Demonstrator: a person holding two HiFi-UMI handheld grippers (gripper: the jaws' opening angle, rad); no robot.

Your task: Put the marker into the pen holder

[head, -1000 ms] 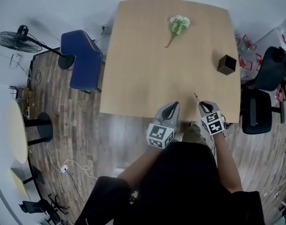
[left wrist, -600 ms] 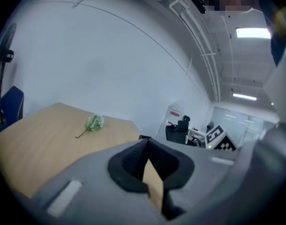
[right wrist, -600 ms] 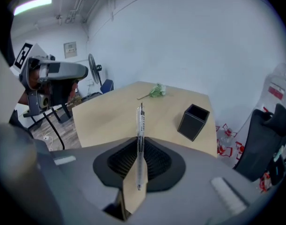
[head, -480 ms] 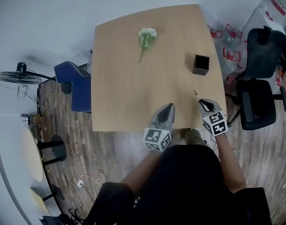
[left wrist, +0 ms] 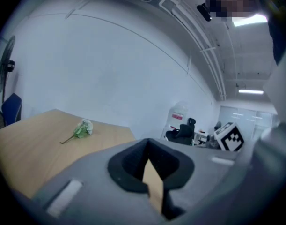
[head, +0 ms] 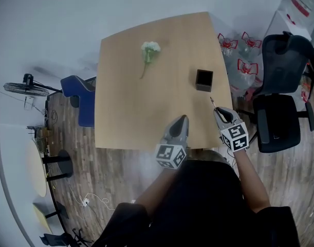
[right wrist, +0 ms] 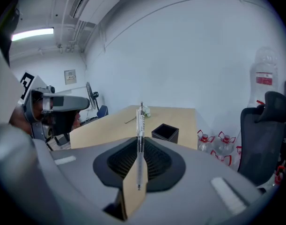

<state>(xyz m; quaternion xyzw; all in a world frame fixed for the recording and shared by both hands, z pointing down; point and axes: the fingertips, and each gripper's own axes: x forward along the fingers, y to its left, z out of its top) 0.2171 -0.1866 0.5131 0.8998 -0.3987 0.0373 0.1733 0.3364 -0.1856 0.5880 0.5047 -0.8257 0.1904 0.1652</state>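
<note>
Two things differ from a moment ago. The pen holder [head: 204, 80] now sits much closer to your right gripper [head: 222, 115], and the marker [head: 214, 104] points almost at it. Half a second ago the gap was wider. I think this means you are bringing the marker over, and the drop comes next.

Your right gripper is squeezed tight on the marker. The marker sticks straight out of the jaws with its far end free. It is near the pen holder, on your side of it, but not over the opening yet.

Your left gripper [head: 182, 120] is pressed closed with nothing in it. It stays well apart from the pen holder, off to its left and closer to you.

One flower [head: 149, 52] lies on the table [head: 121, 112], to the left of the pen holder and well apart from it.

You will likely need to bring the marker above the pen holder and tip one end down into it.
</note>
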